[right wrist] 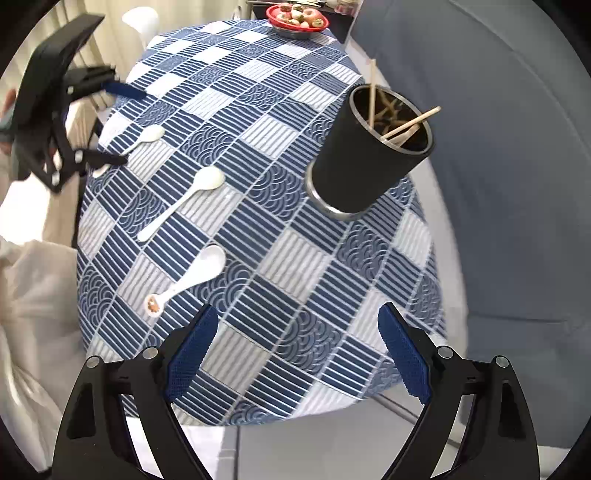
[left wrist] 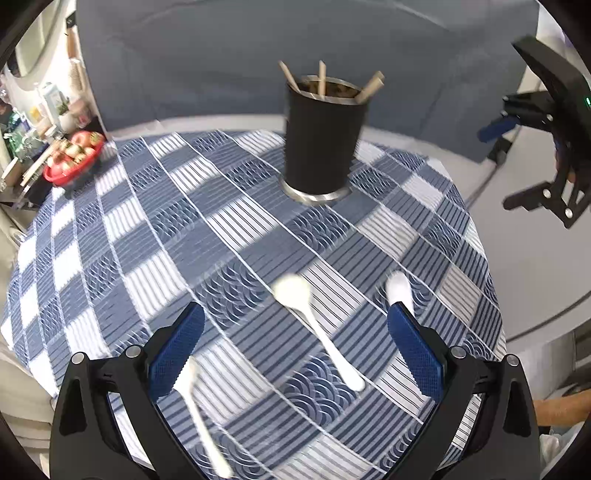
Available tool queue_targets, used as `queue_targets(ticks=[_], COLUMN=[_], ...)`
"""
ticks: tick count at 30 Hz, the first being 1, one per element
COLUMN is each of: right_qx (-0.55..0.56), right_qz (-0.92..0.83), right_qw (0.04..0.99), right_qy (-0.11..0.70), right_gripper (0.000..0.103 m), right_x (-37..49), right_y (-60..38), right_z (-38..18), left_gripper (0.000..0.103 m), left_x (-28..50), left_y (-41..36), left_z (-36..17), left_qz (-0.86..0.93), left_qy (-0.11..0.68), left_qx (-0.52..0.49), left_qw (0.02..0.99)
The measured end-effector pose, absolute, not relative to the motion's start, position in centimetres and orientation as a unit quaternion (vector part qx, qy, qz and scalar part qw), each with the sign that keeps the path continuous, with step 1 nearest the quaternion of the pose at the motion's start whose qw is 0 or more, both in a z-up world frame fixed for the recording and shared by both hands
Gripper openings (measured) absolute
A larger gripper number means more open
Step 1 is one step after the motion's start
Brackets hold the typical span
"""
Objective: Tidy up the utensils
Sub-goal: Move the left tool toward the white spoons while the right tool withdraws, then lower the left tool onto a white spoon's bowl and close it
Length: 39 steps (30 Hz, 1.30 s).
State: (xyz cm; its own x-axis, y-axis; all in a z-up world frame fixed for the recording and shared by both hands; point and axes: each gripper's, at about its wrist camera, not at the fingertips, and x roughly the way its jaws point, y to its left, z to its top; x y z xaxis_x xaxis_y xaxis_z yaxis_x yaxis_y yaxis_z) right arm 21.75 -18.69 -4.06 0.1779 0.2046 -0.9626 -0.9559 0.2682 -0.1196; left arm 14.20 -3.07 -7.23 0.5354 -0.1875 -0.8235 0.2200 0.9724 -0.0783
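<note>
The left tool [left wrist: 295,325] points steeply down, its blue-padded fingers [left wrist: 177,350] spread wide with nothing gripped between them. The right tool [right wrist: 297,332] tilts down more steeply, its jaws likewise wide apart and empty. Each tool appears at the edge of the other's view.

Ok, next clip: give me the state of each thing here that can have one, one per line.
Left gripper: open, empty.
Right gripper: open, empty.
Black utensil holder: upright, holding chopsticks.
Spoon with patterned handle end: flat on the tablecloth.
Middle white spoon: flat on cloth.
Far white spoon: flat on cloth.
Red bowl: filled with fruit.
</note>
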Motion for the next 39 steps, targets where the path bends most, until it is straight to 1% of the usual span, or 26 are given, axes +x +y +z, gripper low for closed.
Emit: queue_targets(ticks=[10,14,20,23,25,32,34,35,36,37,38,39], right_qx=[-0.354,-0.324,-0.263,-0.241,-0.221,-0.168,-0.156,-0.151,-0.145,-0.141,-0.138,-0.132], right_qz=[0.482,0.492,0.482,0.468,0.454,0.408,0.394,0.390,0.384,0.378,0.372,0.365], right_qw=[0.645,0.655,0.674,0.682,0.690,0.709,0.712,0.712,0.714,0.715,0.717,0.719], right_qy=[0.476,0.474,0.495,0.508,0.519,0.550,0.560,0.564,0.568,0.571,0.573,0.577], right_gripper=[0.083,0.083,0.083,0.083,0.083,0.083,0.083,0.083,0.083,0.083,0.083,0.083], right_x=[21.4,20.1,17.5,16.5,15.8,14.2,13.7,13.6,13.6,13.5,13.4,13.4], right_y=[-19.2,-20.2,-22.4,-23.1,-23.6,-23.8,-23.7,-23.7,-23.6,-23.5,-23.4,-23.3], right_z=[-9.1,-10.5,-12.2,-13.0,-13.7,-15.1,-15.4,-15.5,-15.7,-15.9,-16.0,-16.2], left_gripper=[0.097,0.097,0.096,0.093,0.085,0.071,0.058,0.055,0.043,0.024,0.013,0.010], left_x=[13.7,14.8,17.4,18.6,19.4,21.5,21.9,22.1,22.1,22.3,22.4,22.5], left_y=[-7.4,-8.3,-9.8,-11.2,-12.2,-14.5,-15.1,-15.4,-15.6,-15.8,-16.0,-16.1], left_z=[-11.1,-11.2,-10.9,-11.2,-12.0,-14.7,-15.4,-15.7,-15.9,-16.2,-16.3,-16.4], left_qz=[-0.130,-0.141,-0.203,-0.252,-0.280,-0.369,-0.397,-0.409,-0.420,-0.432,-0.440,-0.448], left_qy=[0.510,0.511,0.511,0.511,0.516,0.529,0.532,0.533,0.533,0.534,0.536,0.538], left_qx=[0.028,0.038,0.069,0.096,0.124,0.184,0.199,0.205,0.210,0.214,0.216,0.214], left_qw=[0.850,0.847,0.832,0.816,0.800,0.741,0.721,0.711,0.704,0.694,0.687,0.681])
